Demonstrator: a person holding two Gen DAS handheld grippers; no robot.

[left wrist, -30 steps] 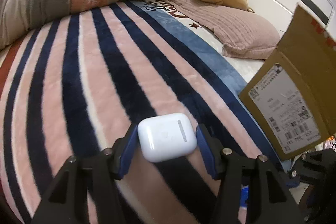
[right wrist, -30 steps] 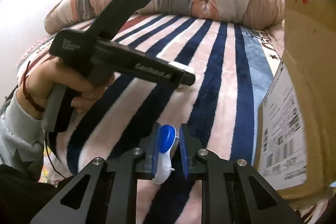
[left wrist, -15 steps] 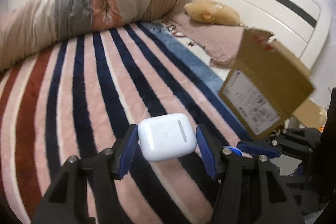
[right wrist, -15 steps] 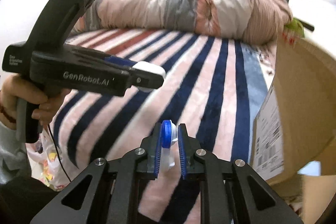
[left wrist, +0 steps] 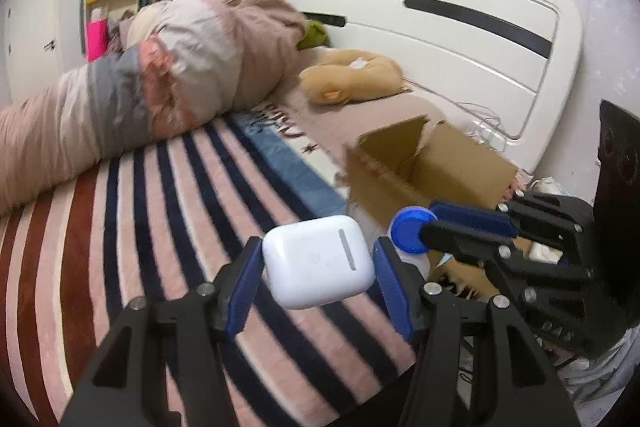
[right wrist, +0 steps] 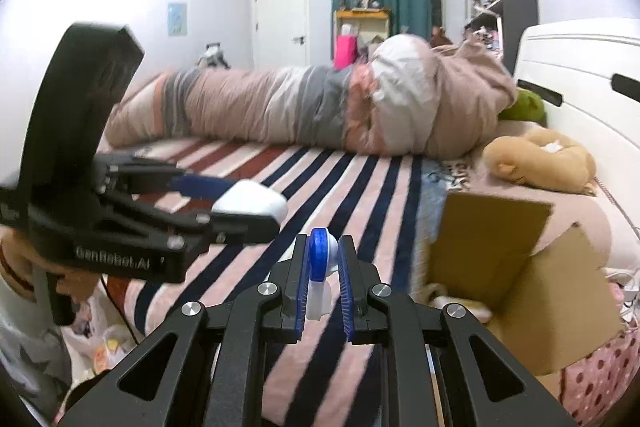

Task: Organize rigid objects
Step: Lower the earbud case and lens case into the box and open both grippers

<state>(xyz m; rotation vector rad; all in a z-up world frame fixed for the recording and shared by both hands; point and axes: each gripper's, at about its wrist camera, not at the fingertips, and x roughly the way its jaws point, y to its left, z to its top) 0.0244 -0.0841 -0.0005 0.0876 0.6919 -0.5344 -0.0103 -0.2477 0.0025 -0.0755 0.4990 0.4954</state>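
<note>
My left gripper point(left wrist: 318, 269) is shut on a white earbud case point(left wrist: 318, 261) and holds it in the air above the striped bed blanket point(left wrist: 140, 227). My right gripper point(right wrist: 323, 267) is shut on a small white bottle with a blue cap point(right wrist: 319, 255); that bottle point(left wrist: 412, 233) shows just right of the case in the left wrist view. The left gripper and the case point(right wrist: 250, 205) show at the left of the right wrist view. An open cardboard box point(left wrist: 424, 171) stands on the bed beyond both grippers; it also shows in the right wrist view point(right wrist: 516, 267).
A rolled duvet point(right wrist: 312, 107) lies across the far side of the bed. A tan plush toy point(left wrist: 352, 77) lies by the white headboard point(left wrist: 460, 39). Bags point(right wrist: 96, 339) lie on the floor at the bed's near edge.
Both grippers have risen and pulled back from the bed with their objects still held. The box now appears lower and farther away, with its open top showing.
</note>
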